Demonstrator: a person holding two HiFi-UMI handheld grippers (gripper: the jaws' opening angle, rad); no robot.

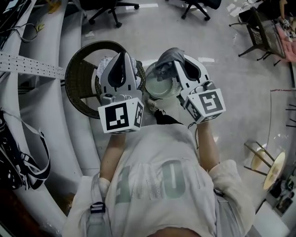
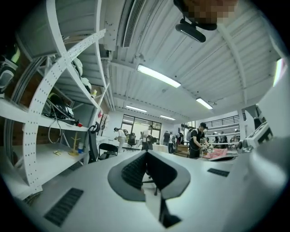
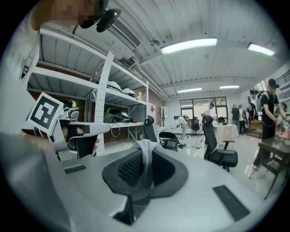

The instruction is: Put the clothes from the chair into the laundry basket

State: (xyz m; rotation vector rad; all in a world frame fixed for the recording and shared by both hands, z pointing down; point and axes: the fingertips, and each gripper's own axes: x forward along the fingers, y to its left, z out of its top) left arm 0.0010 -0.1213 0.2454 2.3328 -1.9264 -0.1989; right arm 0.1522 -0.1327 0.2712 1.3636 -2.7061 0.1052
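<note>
In the head view both grippers are held out side by side in front of the person. My right gripper [image 1: 181,59] is shut on a grey garment [image 1: 167,56]; in the right gripper view the grey cloth [image 3: 146,156] runs up between the pads of the right gripper [image 3: 144,168]. My left gripper [image 1: 122,55] hovers over the right rim of a dark round wicker basket [image 1: 76,69]. White patterned cloth [image 1: 136,69] shows under it. In the left gripper view the left gripper [image 2: 146,155] has its tips together and no cloth shows between them.
A round pale see-through object [image 1: 159,85] sits on the floor between the grippers. A white shelf rack [image 1: 37,69] with cables runs along the left. Office chairs [image 1: 108,11] stand at the far side and a dark chair [image 1: 259,32] at the upper right.
</note>
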